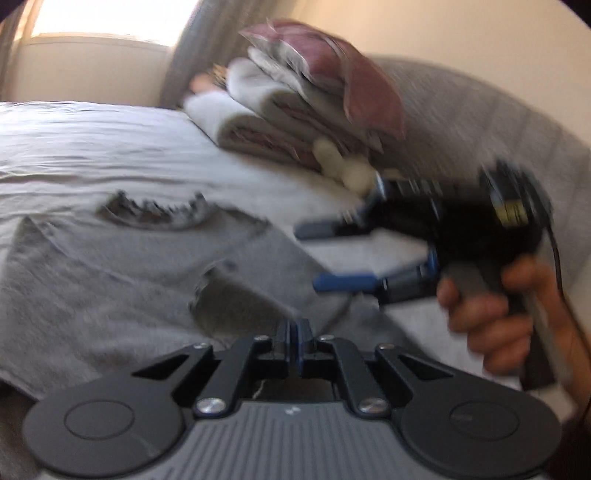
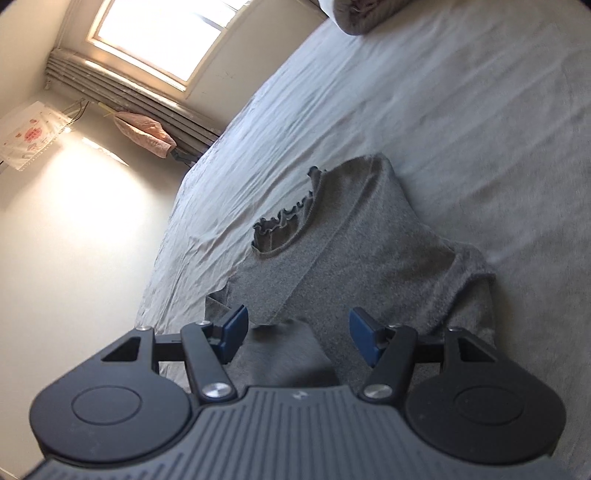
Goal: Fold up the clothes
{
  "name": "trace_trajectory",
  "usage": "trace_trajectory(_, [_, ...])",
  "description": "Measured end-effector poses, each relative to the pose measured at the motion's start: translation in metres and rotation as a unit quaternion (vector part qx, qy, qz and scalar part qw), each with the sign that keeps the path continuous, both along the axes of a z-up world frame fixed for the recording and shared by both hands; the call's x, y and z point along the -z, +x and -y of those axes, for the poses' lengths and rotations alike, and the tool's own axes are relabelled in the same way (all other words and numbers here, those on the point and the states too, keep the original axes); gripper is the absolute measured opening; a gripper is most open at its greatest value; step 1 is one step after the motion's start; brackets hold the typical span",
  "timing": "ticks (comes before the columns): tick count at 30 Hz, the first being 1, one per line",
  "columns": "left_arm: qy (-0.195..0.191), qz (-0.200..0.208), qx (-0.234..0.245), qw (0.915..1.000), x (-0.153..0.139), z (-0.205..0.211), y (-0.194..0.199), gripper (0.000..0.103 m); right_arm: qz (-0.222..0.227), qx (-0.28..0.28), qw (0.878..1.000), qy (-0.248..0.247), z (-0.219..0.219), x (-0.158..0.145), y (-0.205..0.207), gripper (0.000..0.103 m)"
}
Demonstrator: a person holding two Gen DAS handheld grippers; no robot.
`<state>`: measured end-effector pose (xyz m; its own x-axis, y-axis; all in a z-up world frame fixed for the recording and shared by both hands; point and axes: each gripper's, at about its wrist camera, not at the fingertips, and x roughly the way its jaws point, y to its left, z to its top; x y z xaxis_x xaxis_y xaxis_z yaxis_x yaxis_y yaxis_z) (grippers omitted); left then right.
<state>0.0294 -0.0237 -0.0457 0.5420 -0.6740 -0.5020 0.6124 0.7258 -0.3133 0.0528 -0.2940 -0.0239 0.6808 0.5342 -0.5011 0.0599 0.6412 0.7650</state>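
Note:
A grey knit top (image 1: 110,280) with a ruffled neckline (image 1: 155,214) lies spread on the pale bed sheet (image 1: 92,147). My left gripper (image 1: 295,332) is shut, its tips low over the top's near sleeve; the view is blurred and shows no cloth between them. A hand (image 1: 487,317) holds my right gripper (image 1: 308,256) open over the top's right side. In the right wrist view the right gripper (image 2: 299,334) stands open above a folded part of the grey top (image 2: 369,240), nothing between its blue pads (image 2: 232,332).
A stack of folded bedding and a pink pillow (image 1: 295,92) sits at the head of the bed against a grey headboard (image 1: 480,122). A window (image 2: 166,33), a radiator (image 2: 129,96) with a pink cloth (image 2: 144,129) and a wall lie beyond the bed's far edge.

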Motion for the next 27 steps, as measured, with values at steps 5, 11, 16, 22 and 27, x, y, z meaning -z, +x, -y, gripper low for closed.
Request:
trace_trajectory(5, [0.033,0.001,0.016,0.9993,0.01,0.005,-0.006,0.004,-0.027,-0.005,1.0,-0.004,-0.001,0.006,0.001,0.065])
trace_trajectory(11, [0.029,0.0,0.03,0.9991,-0.003,-0.002,-0.004,0.017,-0.02,-0.041,0.997,-0.069,-0.02,0.003,0.0,0.065])
trace_trajectory(16, [0.01,0.012,-0.011,0.9998,-0.022,-0.031,0.005,0.03,0.009,-0.083,0.983,-0.163,-0.05,0.003,-0.002,0.064])
trace_trajectory(22, [0.008,0.012,-0.124,0.9922,-0.035,-0.073,0.029,0.036,0.064,-0.129,0.951,-0.275,-0.078,0.001,-0.009,0.007])
trace_trajectory(27, [0.009,-0.022,-0.217,0.9758,-0.033,-0.109,0.048,0.036,0.131,-0.107,0.957,-0.234,-0.049,-0.018,-0.022,0.005])
